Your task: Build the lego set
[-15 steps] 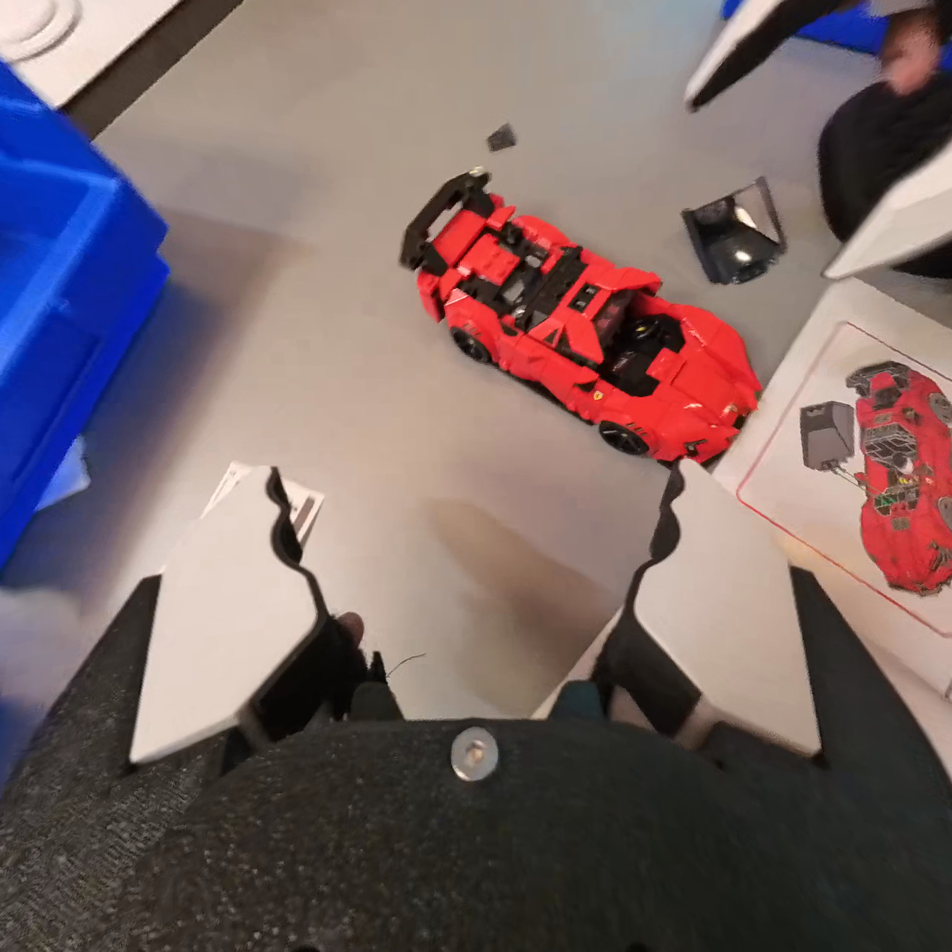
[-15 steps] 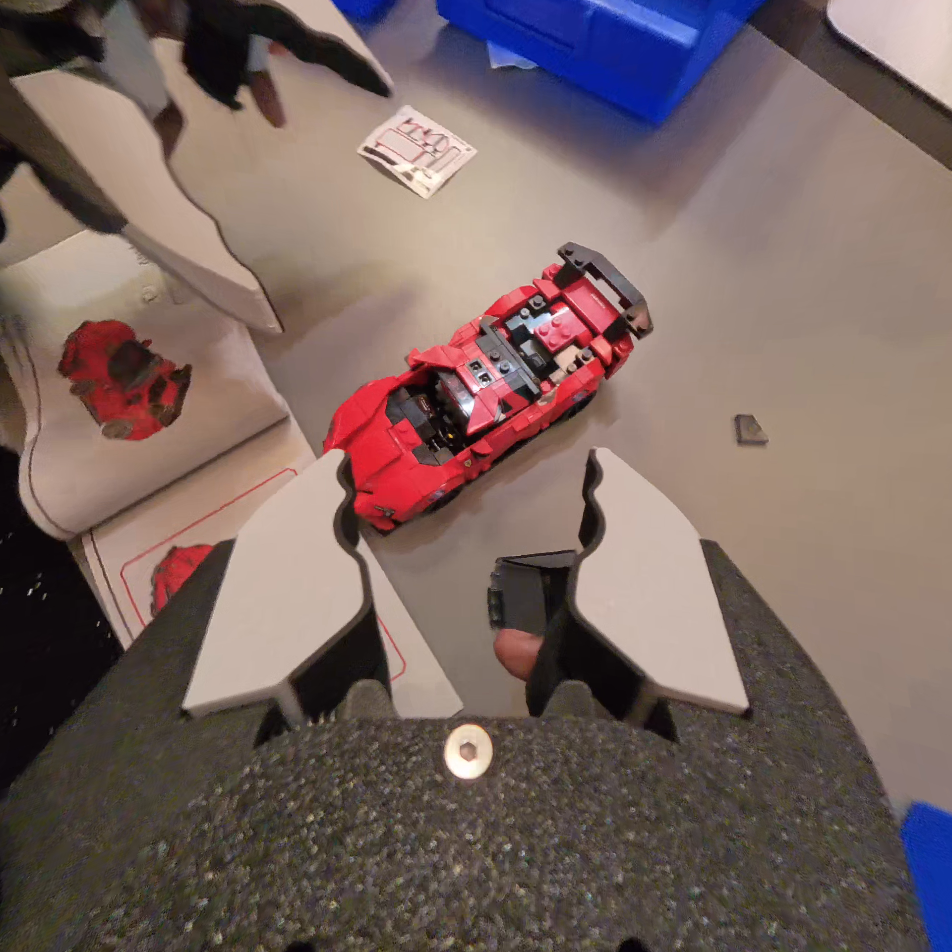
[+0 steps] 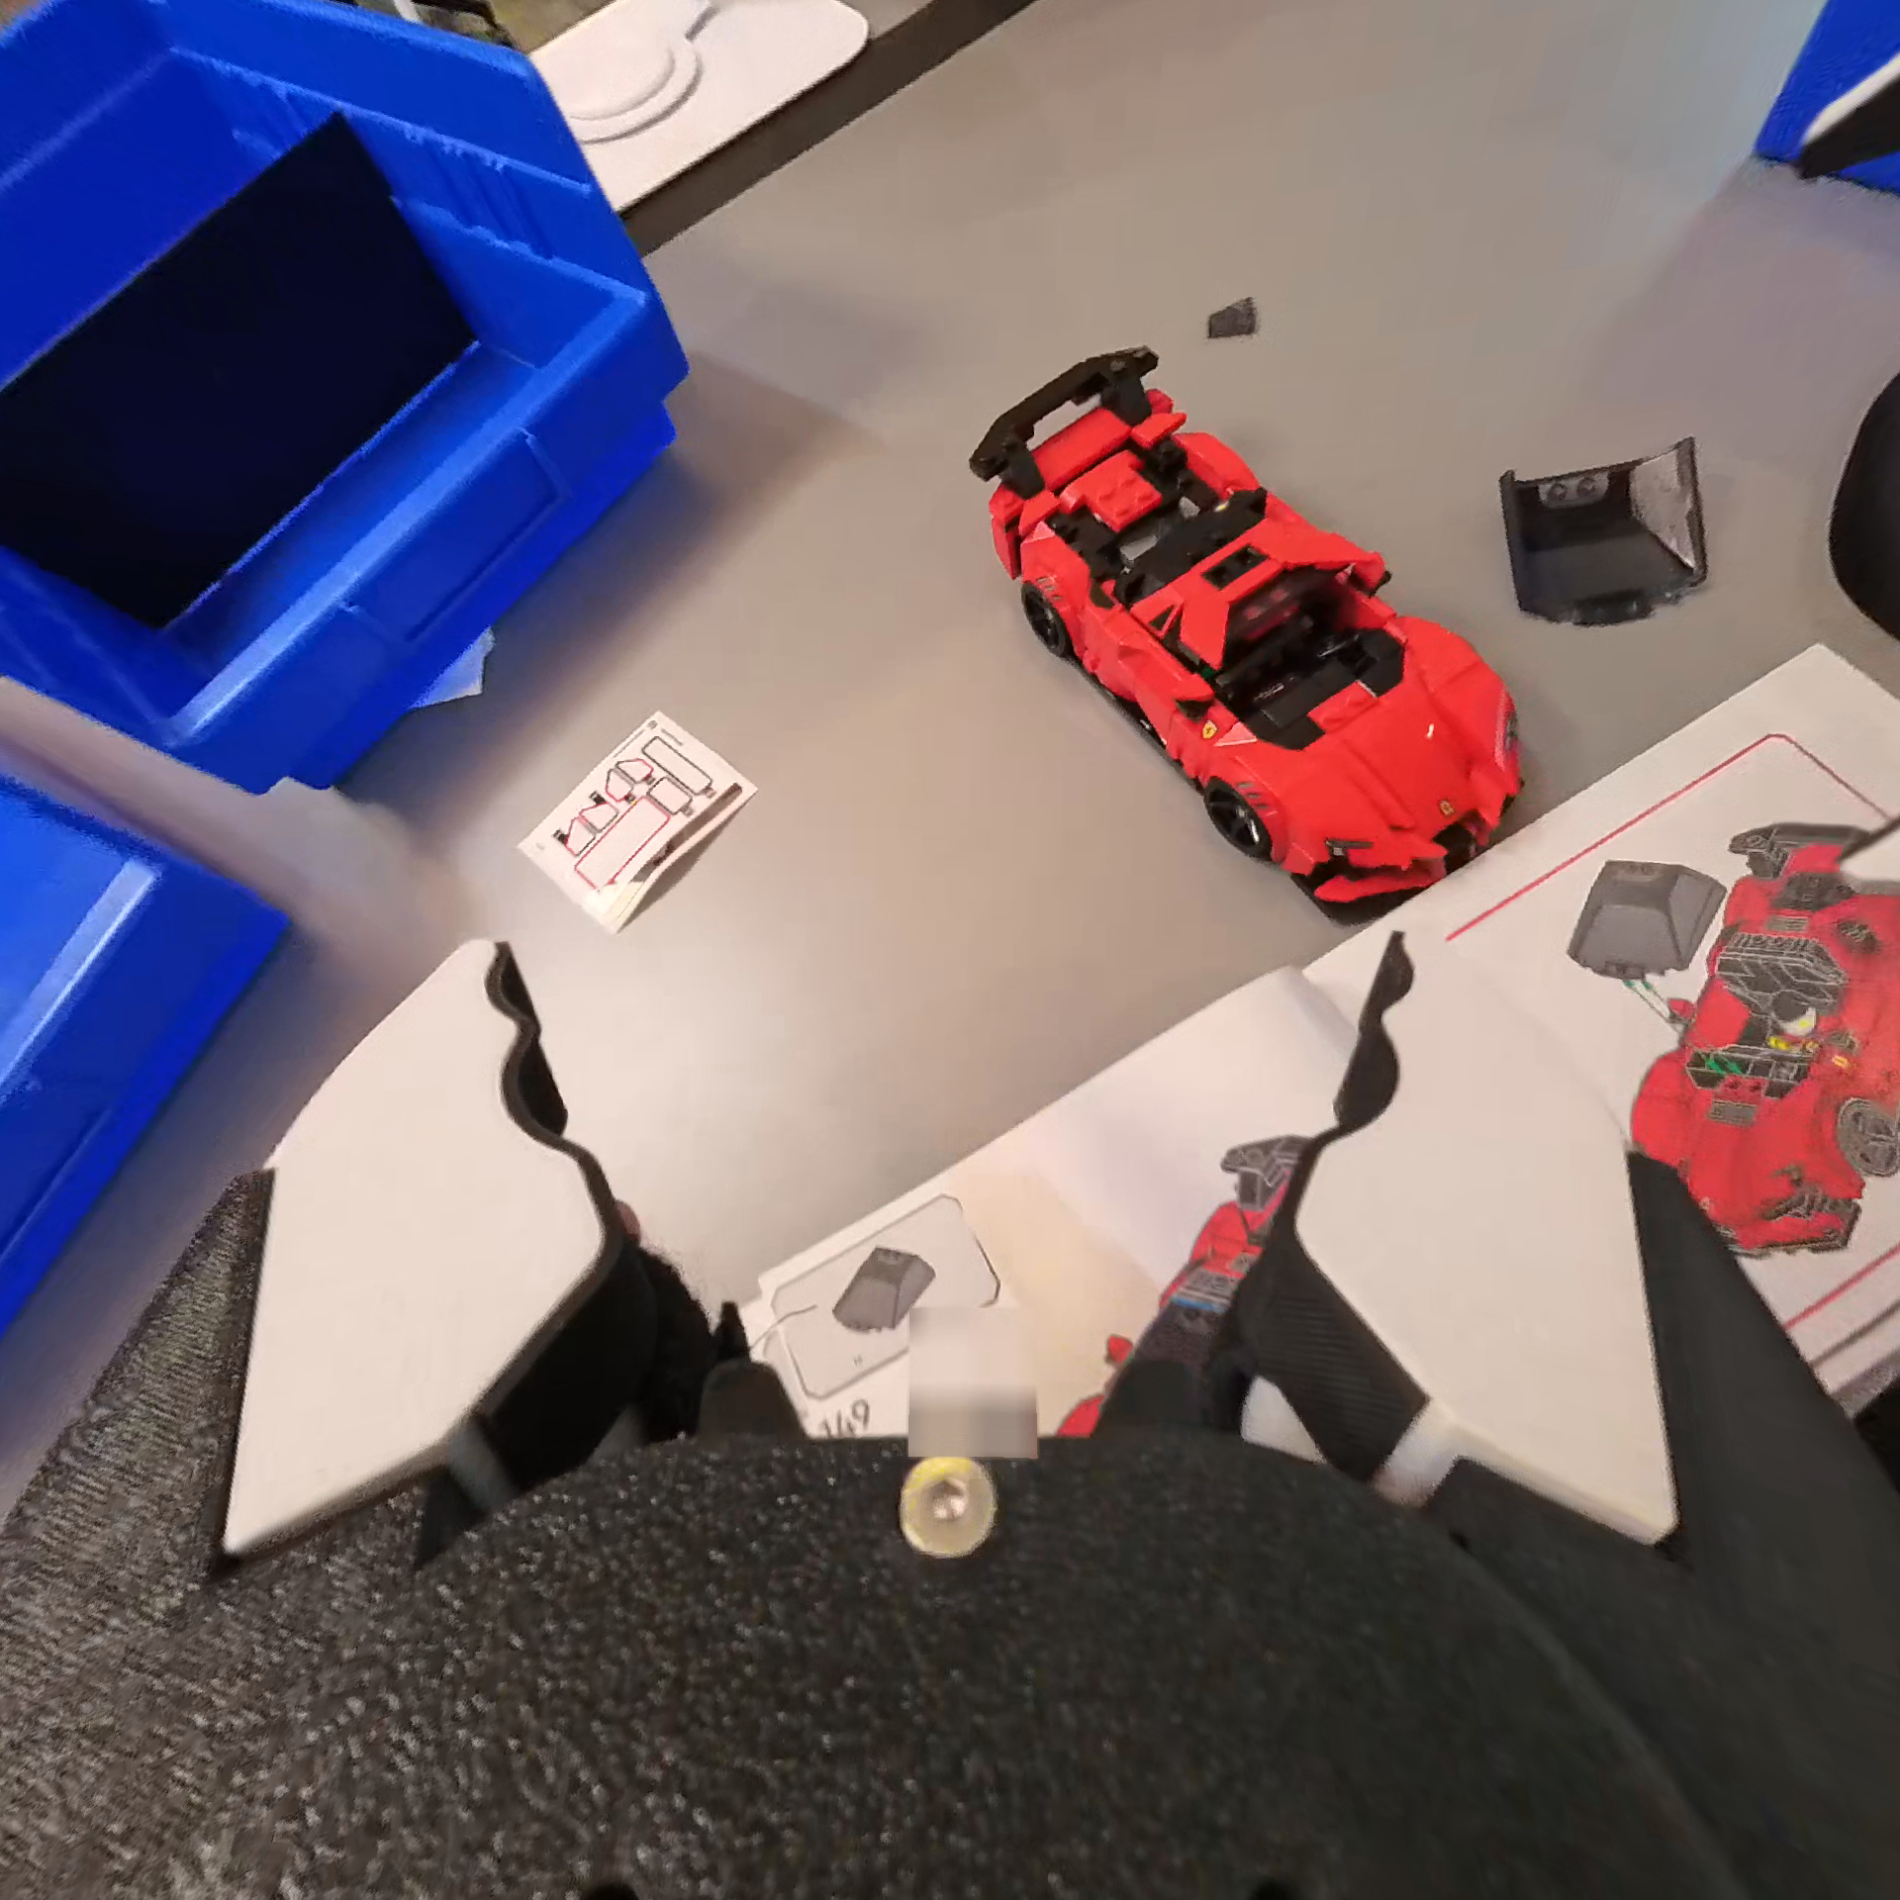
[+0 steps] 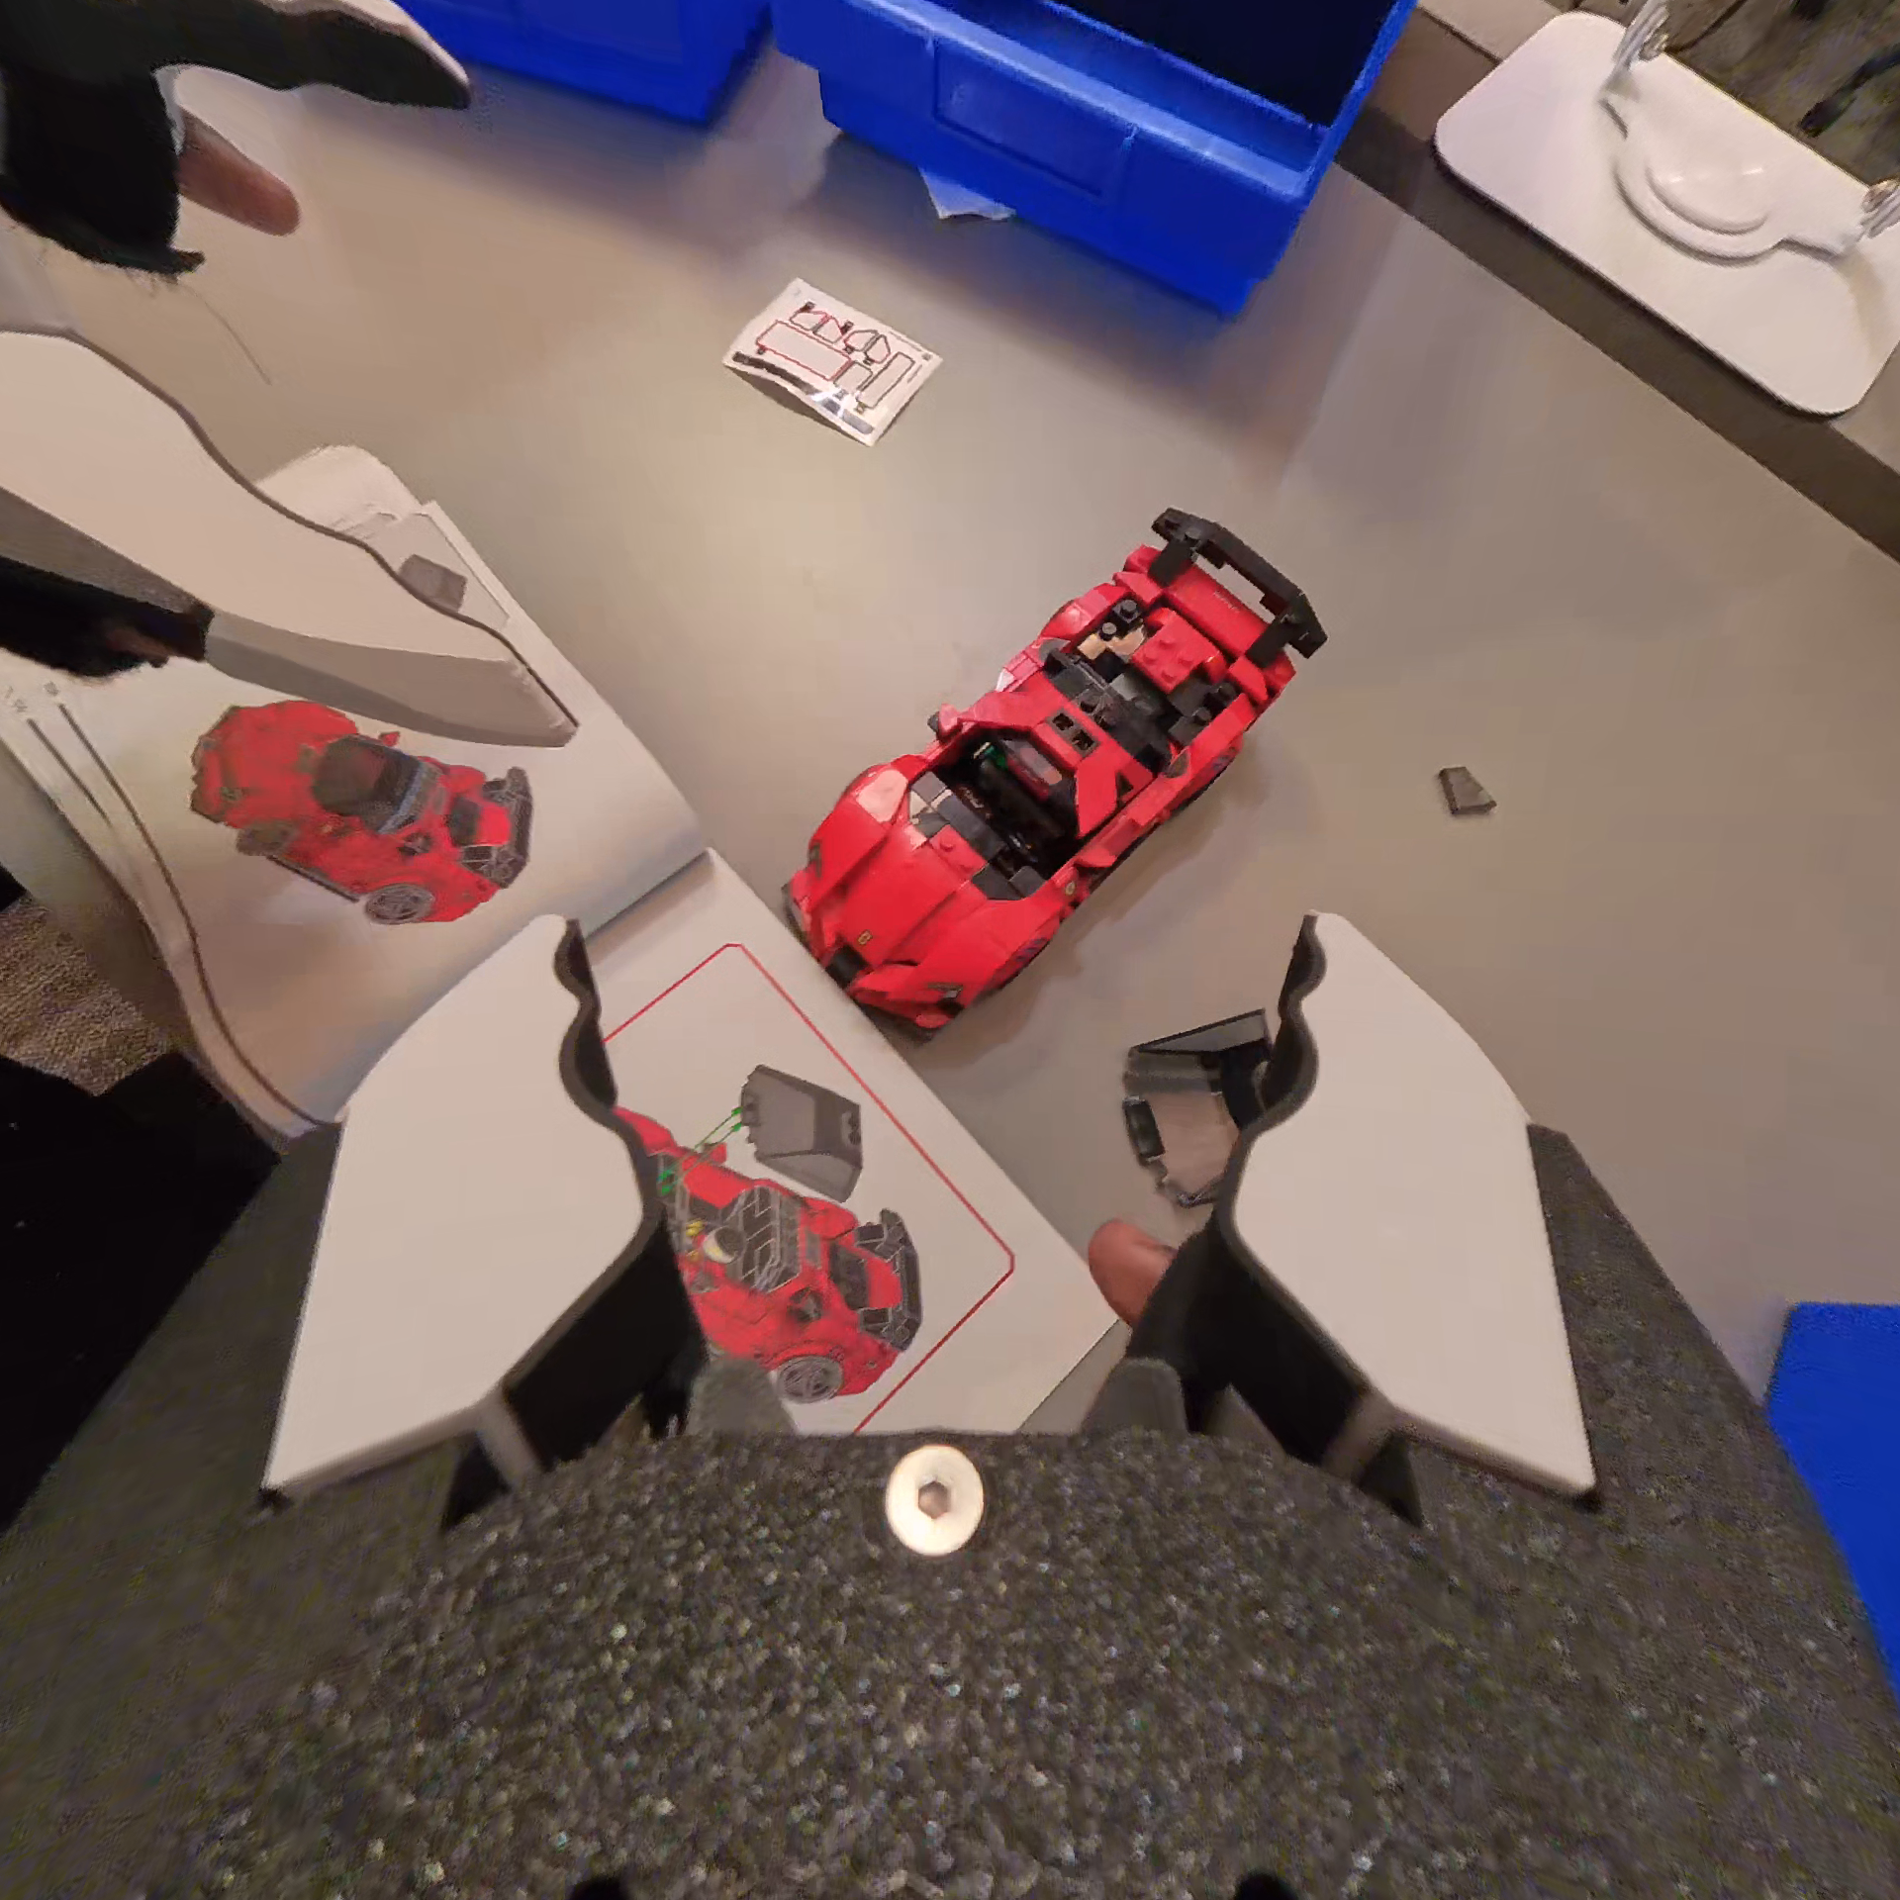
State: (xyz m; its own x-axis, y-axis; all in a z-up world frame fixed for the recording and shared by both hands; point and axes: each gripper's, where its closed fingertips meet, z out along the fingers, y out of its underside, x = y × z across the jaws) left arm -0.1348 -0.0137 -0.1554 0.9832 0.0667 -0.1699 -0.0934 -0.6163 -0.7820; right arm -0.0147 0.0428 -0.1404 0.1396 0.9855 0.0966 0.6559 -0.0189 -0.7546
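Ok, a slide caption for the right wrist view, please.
Open right claw above grey table, red brick-built car roofless, dark windscreen piece loose beside open instruction booklet.

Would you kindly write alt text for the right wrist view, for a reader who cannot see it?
A red lego car with an uncovered cockpit stands on a grey table, its nose at an open instruction booklet. The open right claw hovers in the foreground, a dark canopy piece beside its right finger. Farther off lie a sticker sheet, a small dark piece and blue bins.
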